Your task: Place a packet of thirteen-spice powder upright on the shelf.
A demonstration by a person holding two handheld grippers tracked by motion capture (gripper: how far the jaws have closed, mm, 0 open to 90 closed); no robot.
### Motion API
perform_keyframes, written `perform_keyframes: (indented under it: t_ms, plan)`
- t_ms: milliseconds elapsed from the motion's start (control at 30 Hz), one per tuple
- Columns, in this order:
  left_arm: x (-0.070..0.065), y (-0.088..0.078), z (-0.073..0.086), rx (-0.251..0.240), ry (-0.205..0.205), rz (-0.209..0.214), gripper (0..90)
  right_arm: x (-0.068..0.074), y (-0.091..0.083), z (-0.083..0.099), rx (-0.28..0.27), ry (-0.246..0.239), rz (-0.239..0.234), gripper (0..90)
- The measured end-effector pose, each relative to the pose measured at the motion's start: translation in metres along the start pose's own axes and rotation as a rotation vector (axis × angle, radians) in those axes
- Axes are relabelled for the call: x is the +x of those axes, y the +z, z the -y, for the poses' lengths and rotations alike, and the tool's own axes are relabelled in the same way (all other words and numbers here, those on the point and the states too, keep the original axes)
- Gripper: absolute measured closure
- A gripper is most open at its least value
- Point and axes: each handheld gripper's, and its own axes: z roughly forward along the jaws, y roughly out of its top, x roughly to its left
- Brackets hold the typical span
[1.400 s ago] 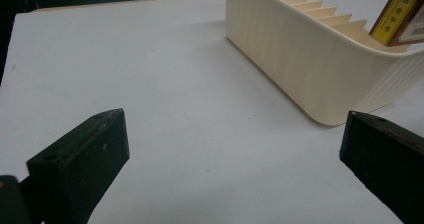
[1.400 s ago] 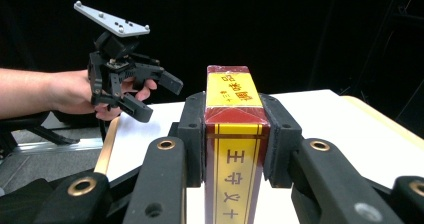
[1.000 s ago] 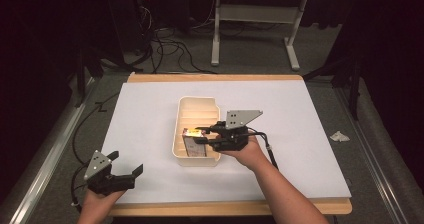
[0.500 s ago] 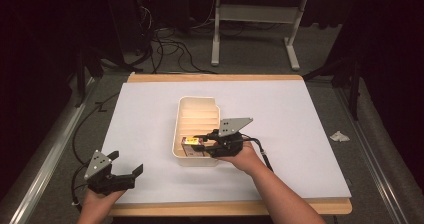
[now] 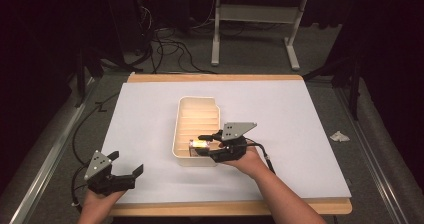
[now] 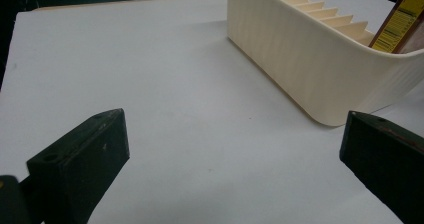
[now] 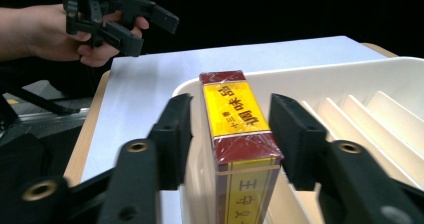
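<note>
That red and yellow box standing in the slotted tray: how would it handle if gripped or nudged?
The box looks stiff, so it probably grips firmly. Its glossy wrap may be slippery. Standing tall and narrow on end in the tray, it could tip without the dividers' support.

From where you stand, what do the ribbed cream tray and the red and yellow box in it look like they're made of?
The tray looks like moulded plastic, matt cream: thin rounded walls and ribs formed in one piece. The box appears to be printed card wrapped in clear film: sharp edges, glossy glints and creases over the print. It stands between the right gripper fingers, which have just been opening.
</note>
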Motion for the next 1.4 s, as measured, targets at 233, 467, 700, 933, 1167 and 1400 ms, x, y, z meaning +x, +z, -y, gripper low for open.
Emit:
perform_keyframes:
  t_ms: [233,467,700,933,1167,1400]
  plan:
    - [0.001,0.001,0.000,0.006,0.003,-0.003,0.0,0.005,-0.004,-0.002,-0.014,0.042,0.055,24.8]
    - [0.002,0.001,0.001,0.008,0.005,-0.004,0.0,0.008,-0.013,-0.004,-0.024,0.067,0.153,10.8]
    - [0.003,0.002,0.002,0.003,-0.002,-0.020,0.0,0.007,-0.040,0.001,-0.047,0.078,0.235,9.9]
    - [0.004,0.003,0.003,0.000,-0.008,-0.030,0.0,0.002,-0.077,0.019,-0.062,0.126,0.367,7.8]
    - [0.005,0.002,0.000,-0.004,-0.007,-0.028,0.0,-0.005,-0.112,0.039,-0.070,0.180,0.499,5.7]
    - [0.009,0.006,-0.002,0.004,-0.016,-0.027,0.0,-0.002,-0.148,0.060,-0.047,0.218,0.624,4.5]
